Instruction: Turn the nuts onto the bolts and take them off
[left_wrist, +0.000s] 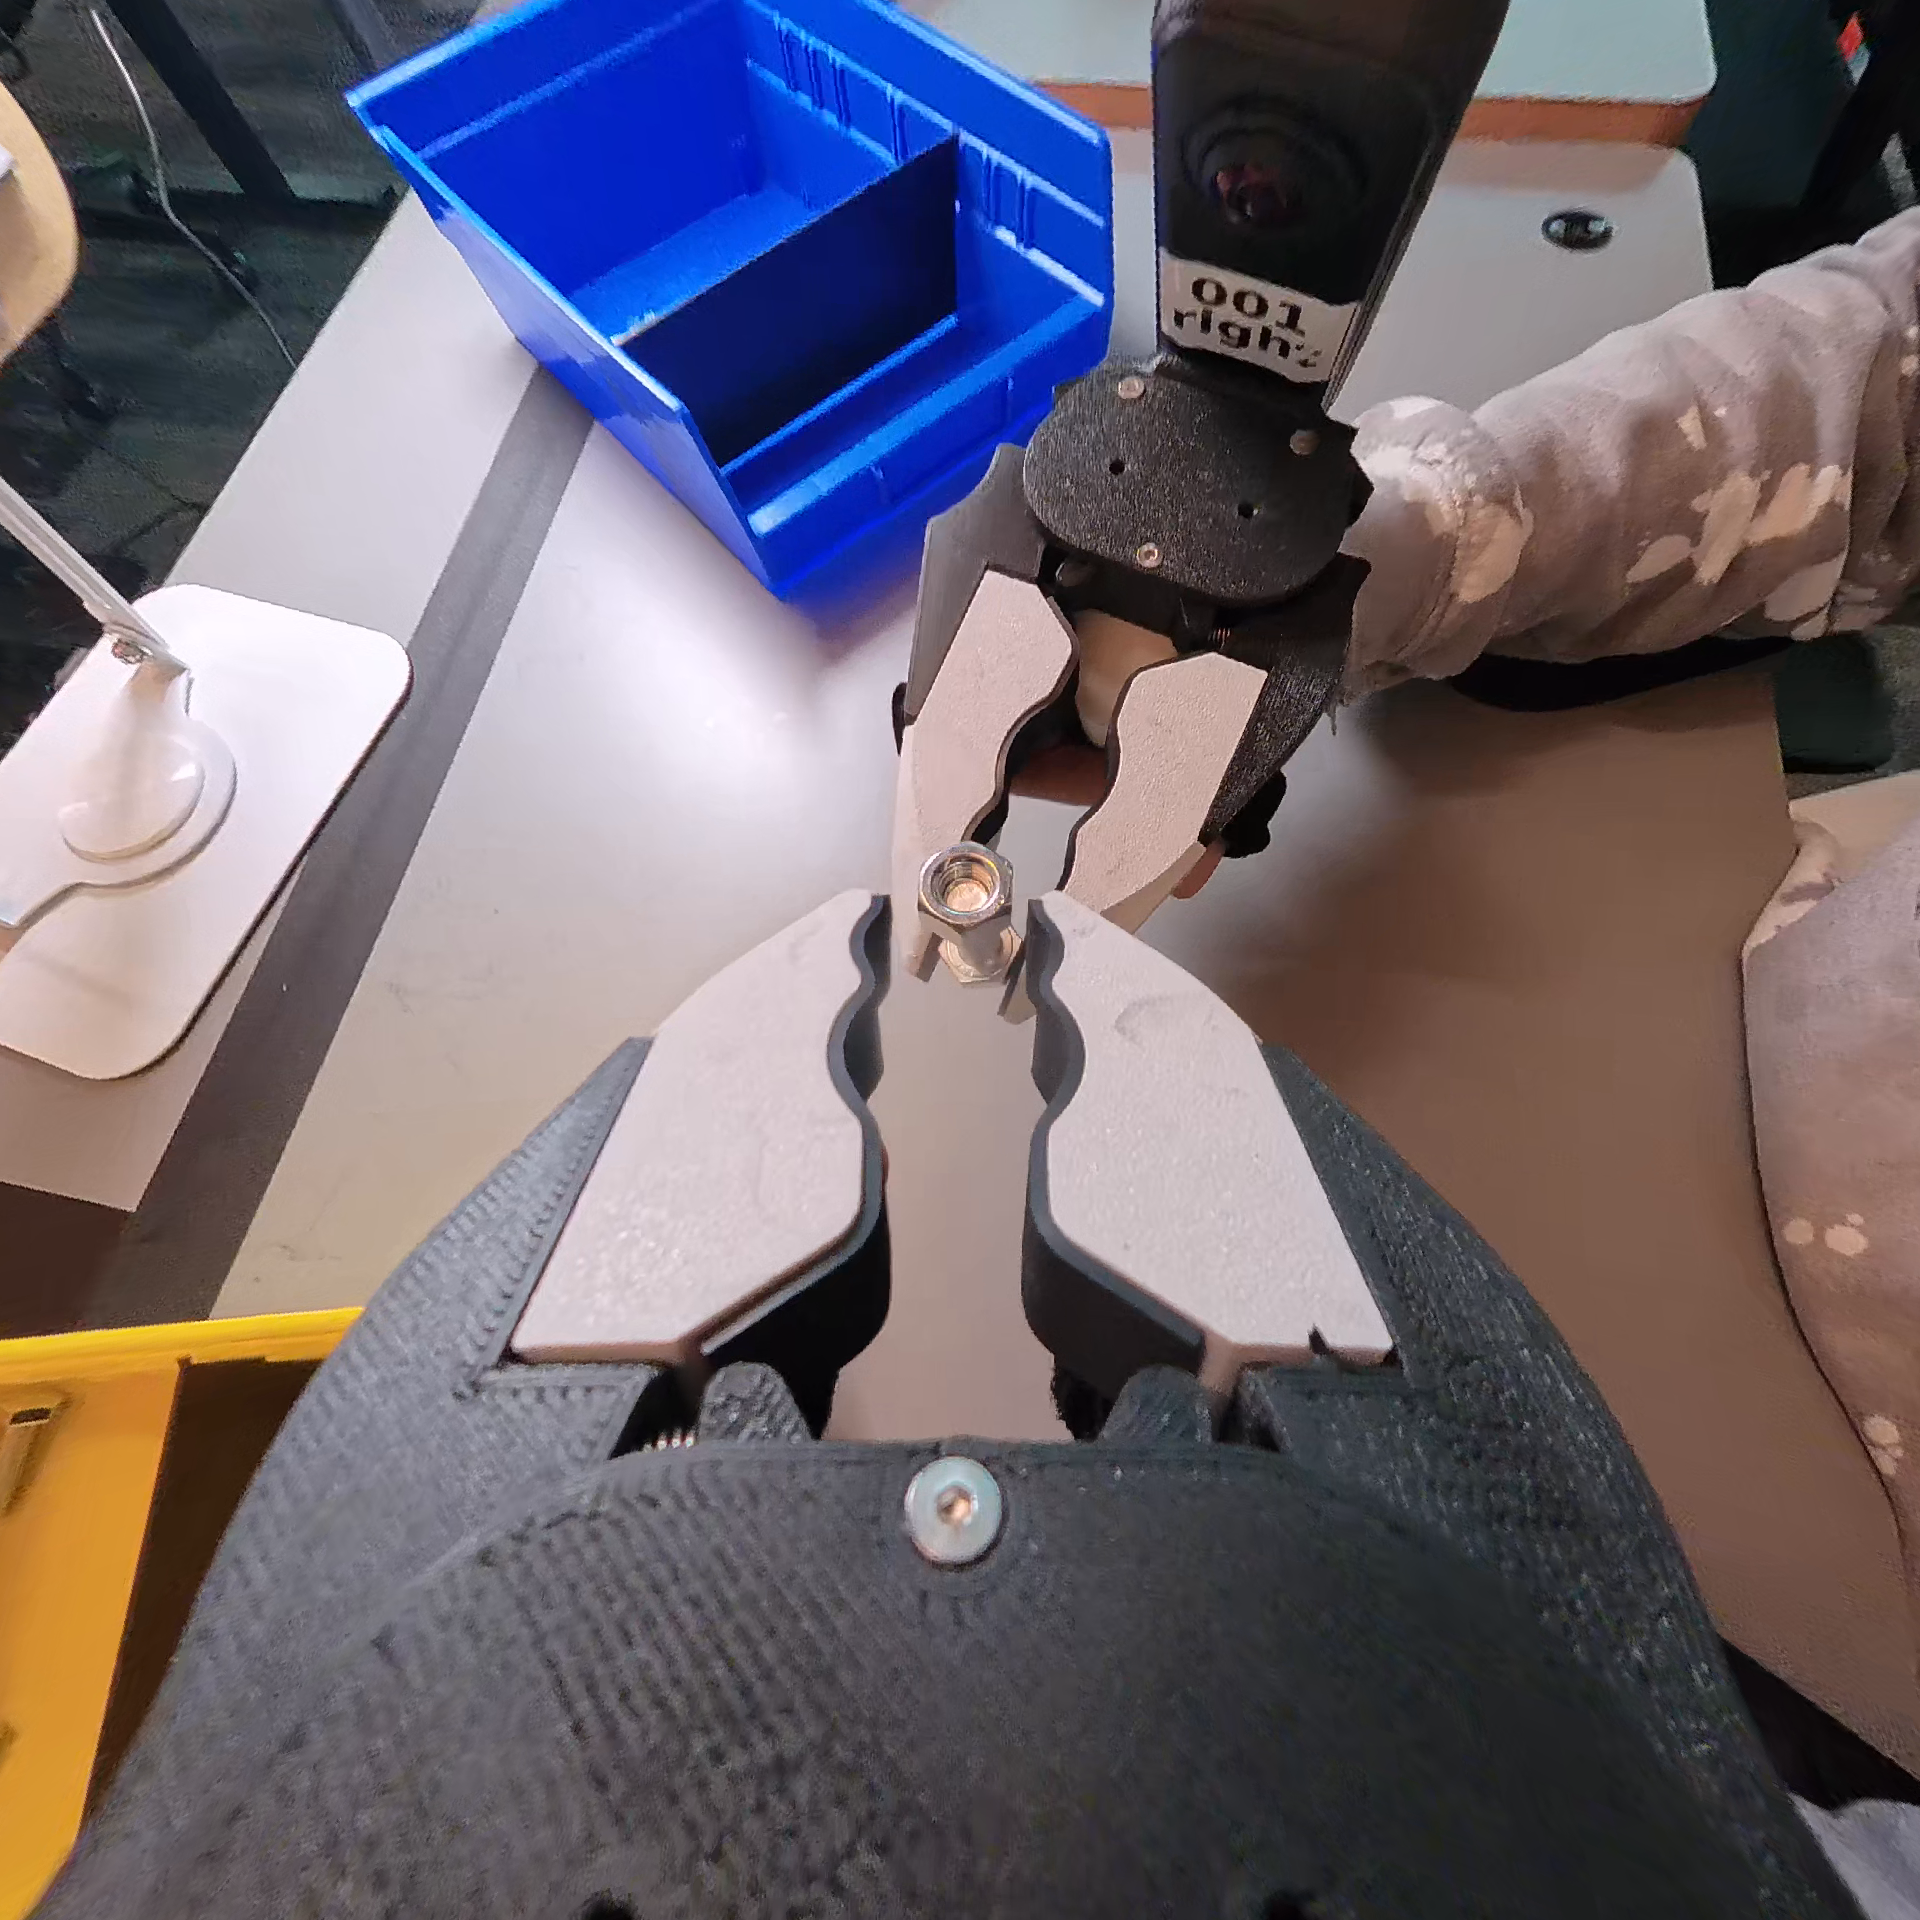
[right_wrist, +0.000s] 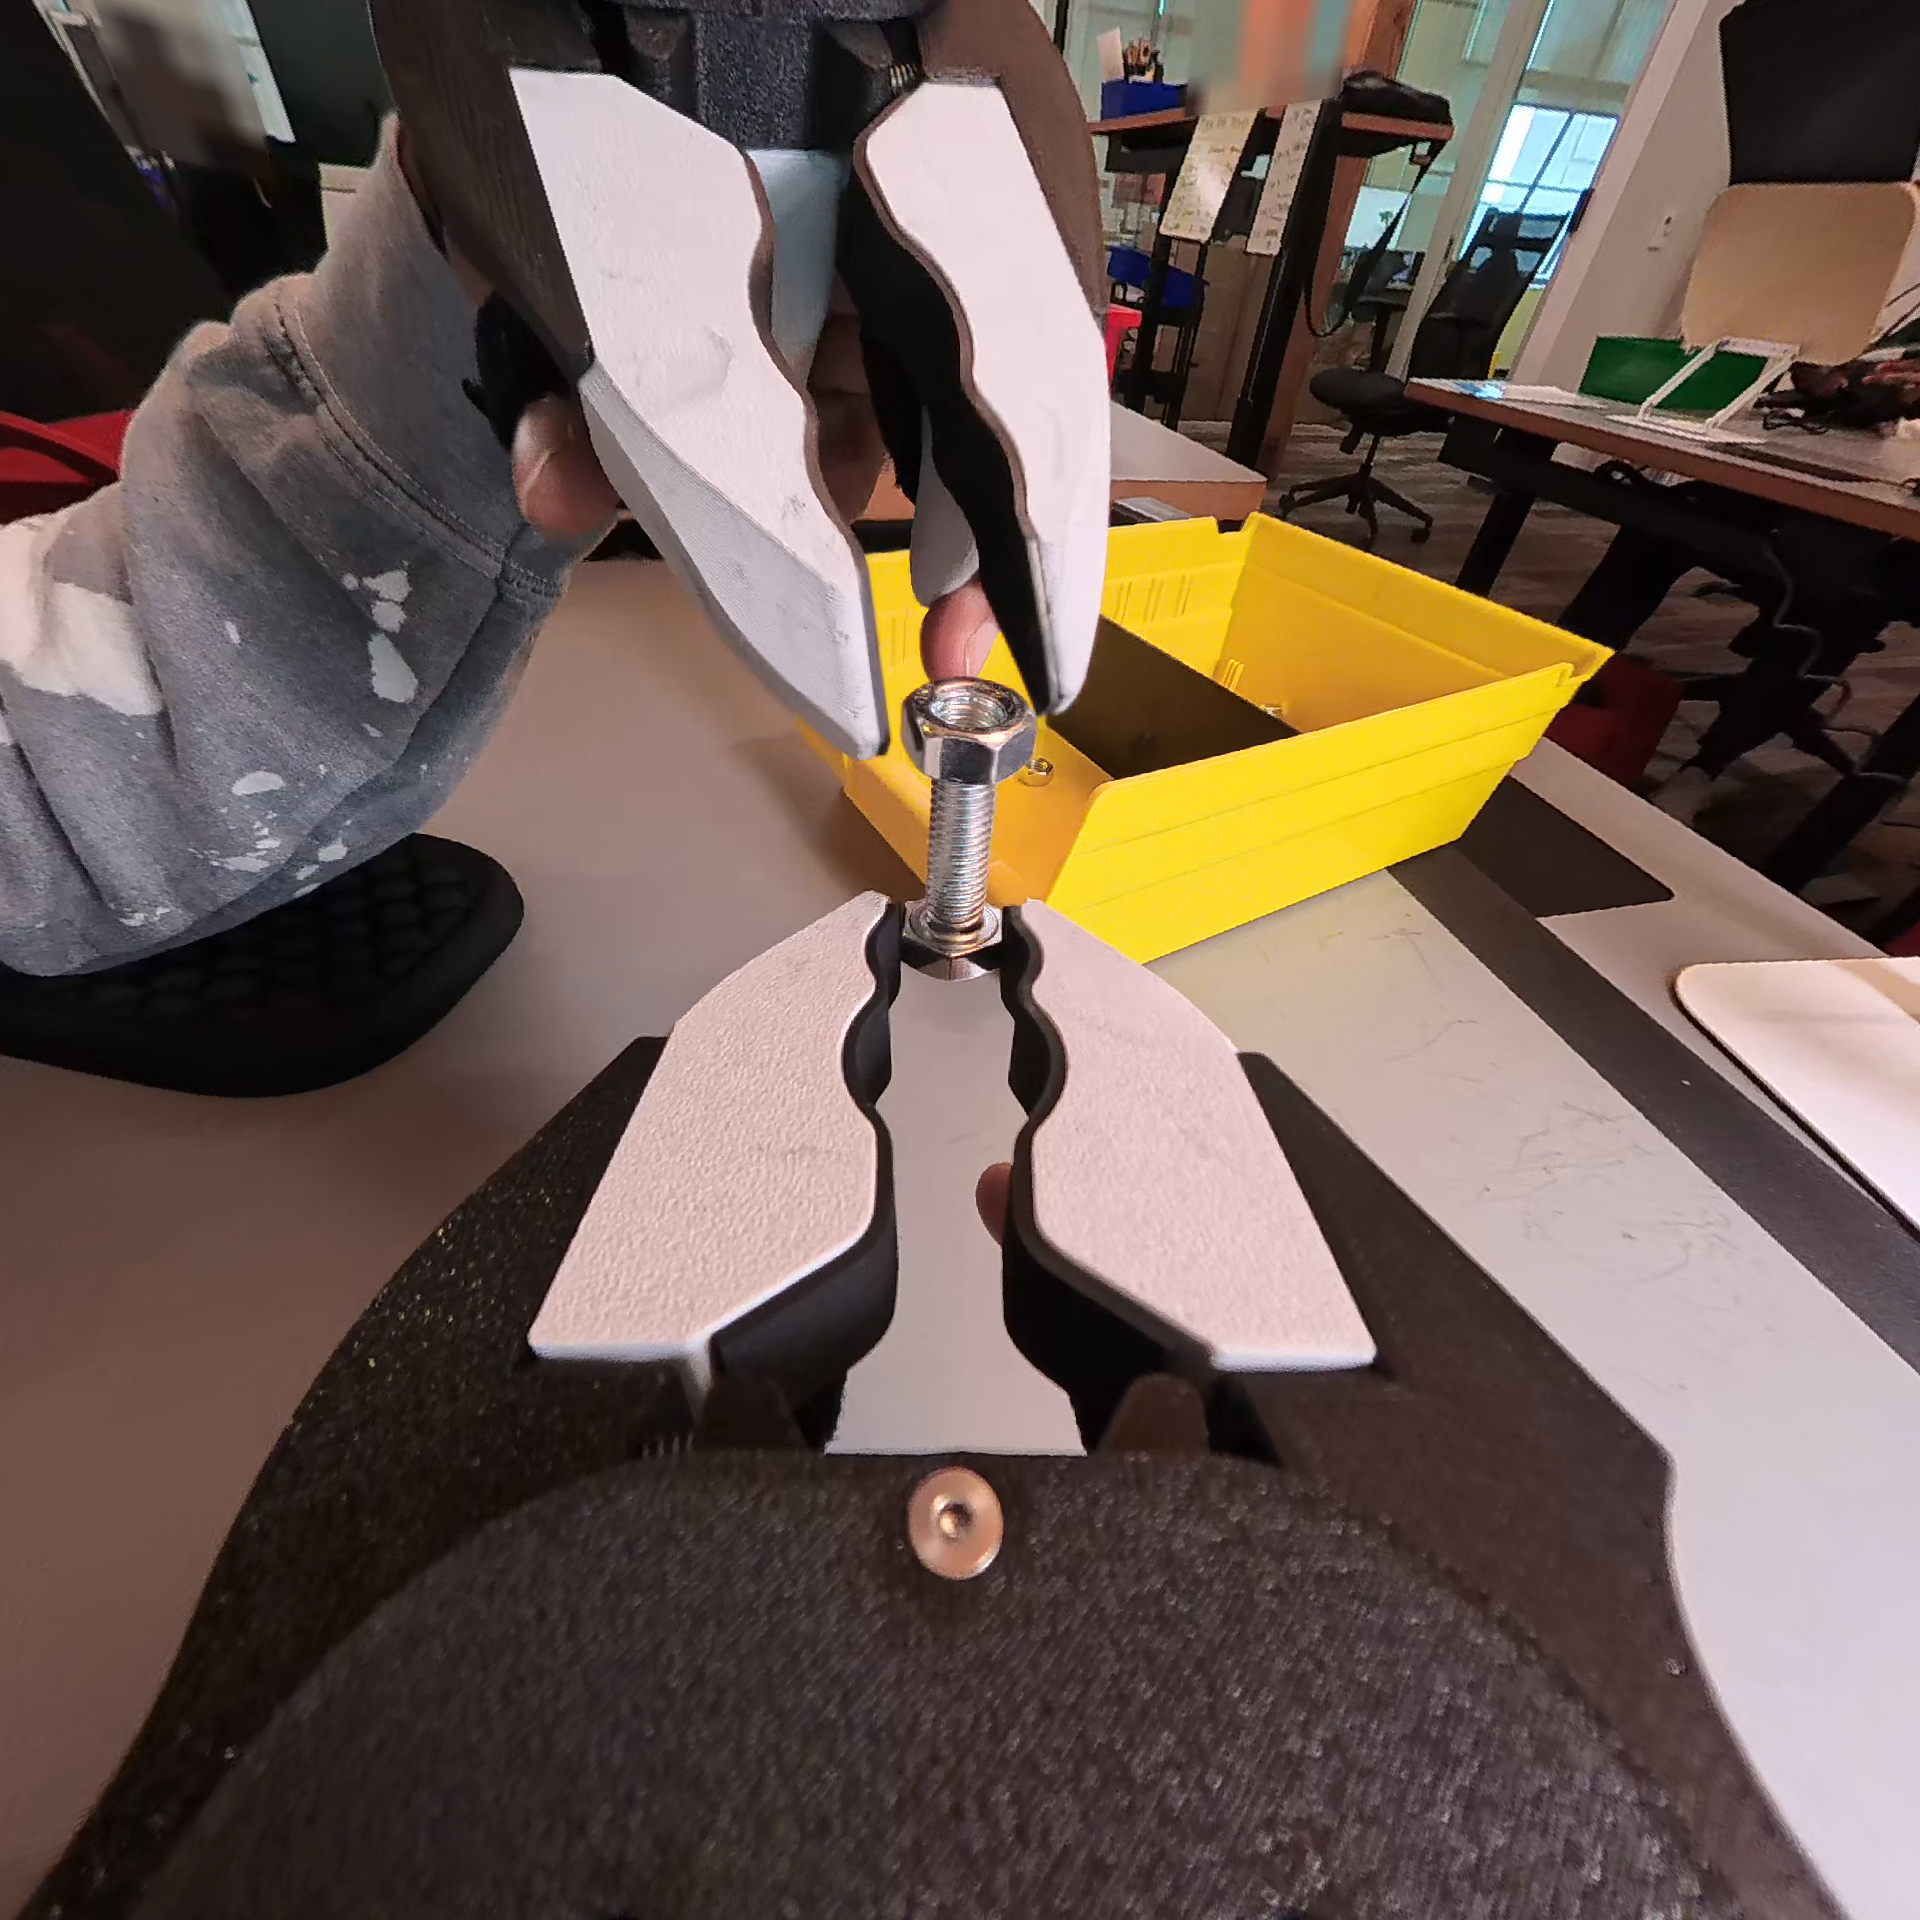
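Observation:
A silver bolt (right_wrist: 954, 842) stands upright with its head down. A hex nut (right_wrist: 968, 727) sits at the top of its thread. My right gripper (right_wrist: 952, 920) is shut on the bolt's head just above the table. My left gripper (right_wrist: 961, 717) comes down from above, and its fingertips flank the nut closely. In the left wrist view the nut (left_wrist: 961, 891) shows from above between the tips of my left gripper (left_wrist: 958, 914), with a narrow gap on each side. There my right gripper (left_wrist: 987, 966) reaches in from the far side.
A blue divided bin (left_wrist: 582, 270) stands at the far side of the table. A yellow bin (right_wrist: 1351, 790) holding a small nut (right_wrist: 1034, 769) stands behind the bolt. A white lamp base (left_wrist: 156, 810) is to the left. A black wrist pad (right_wrist: 260, 966) lies under a person's sleeve (right_wrist: 208, 623). My two grippers' fingertips are within a few centimetres of each other.

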